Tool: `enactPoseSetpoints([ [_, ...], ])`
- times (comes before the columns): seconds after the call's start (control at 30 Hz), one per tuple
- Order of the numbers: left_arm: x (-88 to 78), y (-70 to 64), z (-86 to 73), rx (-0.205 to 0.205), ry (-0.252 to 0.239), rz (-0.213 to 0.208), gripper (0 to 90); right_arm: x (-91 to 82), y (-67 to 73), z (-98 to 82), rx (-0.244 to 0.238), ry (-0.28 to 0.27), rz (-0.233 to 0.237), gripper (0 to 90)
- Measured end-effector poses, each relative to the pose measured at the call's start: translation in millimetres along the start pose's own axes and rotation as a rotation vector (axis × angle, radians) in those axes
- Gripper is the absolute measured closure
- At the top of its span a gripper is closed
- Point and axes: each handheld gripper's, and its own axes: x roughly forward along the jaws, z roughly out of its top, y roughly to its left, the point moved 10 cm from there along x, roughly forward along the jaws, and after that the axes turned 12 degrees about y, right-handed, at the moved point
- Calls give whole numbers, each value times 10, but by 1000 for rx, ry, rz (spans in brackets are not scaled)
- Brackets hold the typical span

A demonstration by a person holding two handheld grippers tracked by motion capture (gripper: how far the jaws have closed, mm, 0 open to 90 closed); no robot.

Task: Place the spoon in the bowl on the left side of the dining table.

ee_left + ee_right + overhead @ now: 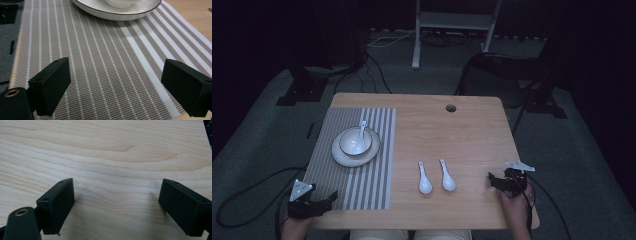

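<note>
1. The room is dark, with a grey floor and cables around a light wooden desk [462, 130].
2. A striped mat [372, 165] covers the desk's left side. On it sits a plate [343, 156] with a bowl [354, 142] and one spoon inside.
3. Two white spoons [436, 177] lie near the middle, just beside each other.
4. The left gripper [328, 199] hovers at the mat's near edge, jaws apart and empty.
5. The right gripper [492, 181] rests near the spoons, jaws apart and empty.
6. I think a good grab takes one spoon by its thin handle, slowly.
</note>
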Motion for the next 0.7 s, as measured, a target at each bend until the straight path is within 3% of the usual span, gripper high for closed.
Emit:
enactPoseSetpoints([
  [0.17,-34,20,-37,4,-16,-3,90,0,0,0,0,0,0,126],
  [0.27,-60,80,-94,11,-15,26,90,0,0,0,0,0,0,127],
  [0.57,-117,218,-202,-25,-31,92,90,0,0,0,0,0,0,127],
  [0.7,-128,305,-247,-71,-40,128,90,0,0,0,0,0,0,126],
])
